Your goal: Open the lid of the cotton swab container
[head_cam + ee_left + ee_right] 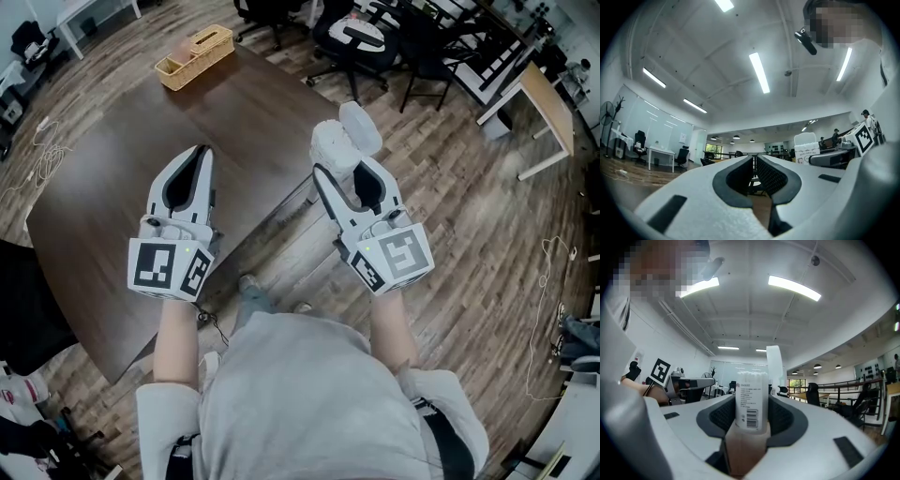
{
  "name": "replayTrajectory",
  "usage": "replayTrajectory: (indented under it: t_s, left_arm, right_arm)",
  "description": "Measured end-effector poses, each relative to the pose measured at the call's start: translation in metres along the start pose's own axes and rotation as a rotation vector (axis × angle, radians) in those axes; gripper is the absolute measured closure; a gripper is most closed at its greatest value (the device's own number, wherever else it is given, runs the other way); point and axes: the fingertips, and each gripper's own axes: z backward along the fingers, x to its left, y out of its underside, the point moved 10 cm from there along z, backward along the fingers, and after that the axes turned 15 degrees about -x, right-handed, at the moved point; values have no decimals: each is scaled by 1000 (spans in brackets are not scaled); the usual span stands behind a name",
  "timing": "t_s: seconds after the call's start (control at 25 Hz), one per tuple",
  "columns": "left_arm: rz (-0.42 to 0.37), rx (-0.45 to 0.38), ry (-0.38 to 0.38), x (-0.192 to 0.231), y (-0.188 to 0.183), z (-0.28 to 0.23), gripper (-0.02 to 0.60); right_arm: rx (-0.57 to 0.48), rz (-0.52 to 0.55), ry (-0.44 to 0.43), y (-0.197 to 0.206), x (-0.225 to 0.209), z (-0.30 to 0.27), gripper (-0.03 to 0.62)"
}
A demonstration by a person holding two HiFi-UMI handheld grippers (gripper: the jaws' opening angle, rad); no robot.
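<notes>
clamping the cotton swab container (751, 399), lid (774, 366) open, are the right gripper (347, 171) fingers; left gripper (199, 155) fingers together.

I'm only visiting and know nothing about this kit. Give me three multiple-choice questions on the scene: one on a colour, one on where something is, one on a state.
1. What colour is the table?
A white
B dark brown
C green

2. Where is the cotton swab container?
A lying on the table
B in a wicker basket
C between the jaws of the right hand-held gripper

3. How is the container's lid?
A flipped open
B snapped shut
C missing

Answers: B, the head view shows dark brown wood. C, the right gripper view shows both pads pressing on its sides. A, the lid stands upright beside the open top.
</notes>
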Motion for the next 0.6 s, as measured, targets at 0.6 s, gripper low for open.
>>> replayTrajectory:
  t_s: [0.6]
  left_arm:
    - [-42,29,-146,-34,2,38,553]
  right_arm:
    - [-28,-9,52,-11,-4,35,405]
